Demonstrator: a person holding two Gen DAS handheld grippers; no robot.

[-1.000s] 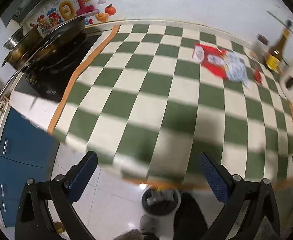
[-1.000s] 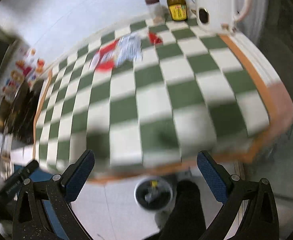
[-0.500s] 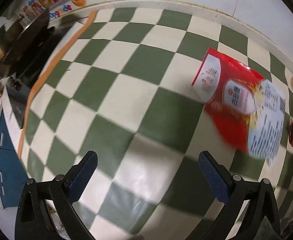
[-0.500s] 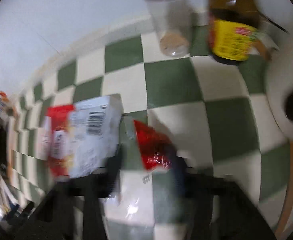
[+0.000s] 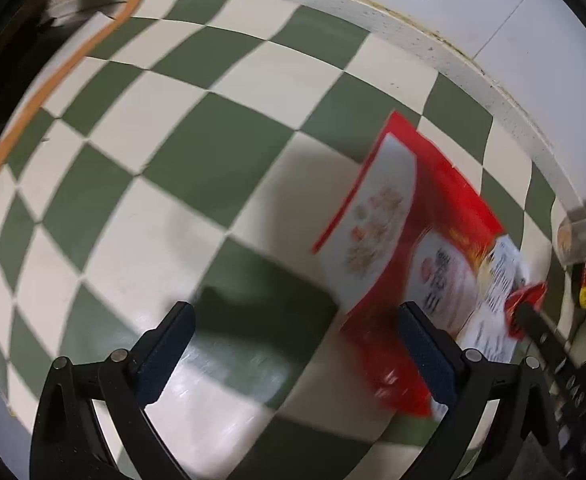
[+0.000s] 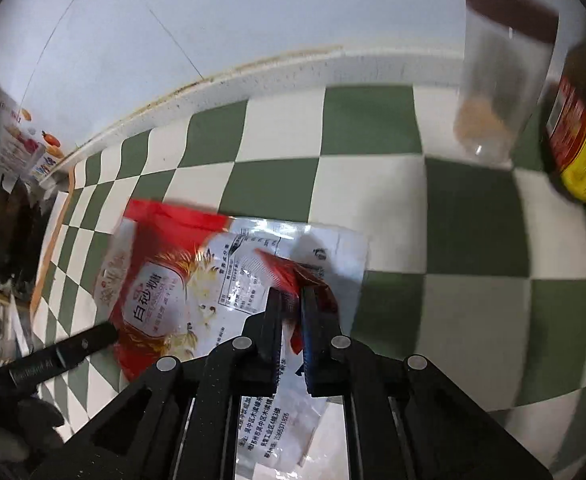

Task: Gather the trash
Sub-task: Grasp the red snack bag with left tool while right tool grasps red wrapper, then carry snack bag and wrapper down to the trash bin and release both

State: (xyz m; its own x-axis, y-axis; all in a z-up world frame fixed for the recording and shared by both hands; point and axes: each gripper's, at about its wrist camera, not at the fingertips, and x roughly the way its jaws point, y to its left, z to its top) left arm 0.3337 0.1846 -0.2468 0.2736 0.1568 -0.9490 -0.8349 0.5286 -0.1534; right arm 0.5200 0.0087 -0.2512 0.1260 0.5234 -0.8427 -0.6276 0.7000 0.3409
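The left claw (image 5: 297,344) is hanging wide open over the checked counter (image 5: 197,168), nothing between its pads, and its right finger is sitting over the near corner of the big red sugar bag (image 5: 409,248). That bag is lying flat and slack toward the back wall, looking emptied out, so it is reading as trash waiting for this hand, which is probably why the left claw is lined up beside it.

Moving right, the right claw (image 6: 291,300) is closing down to a narrow slit and its pads are already pinching the small red wrapper (image 6: 293,276). The wrapper is lifting off the clear printed end of the big bag beneath it, crumpled and light, so a fingertip pinch seems to be all it is needing.

Further right, a clear jar (image 6: 497,92) with a dark lid is standing upright near the wall, holding just a little tan stuff at the bottom. Beside it the brown bottle (image 6: 581,144) with the yellow label is standing too; how full it is, I cannot tell
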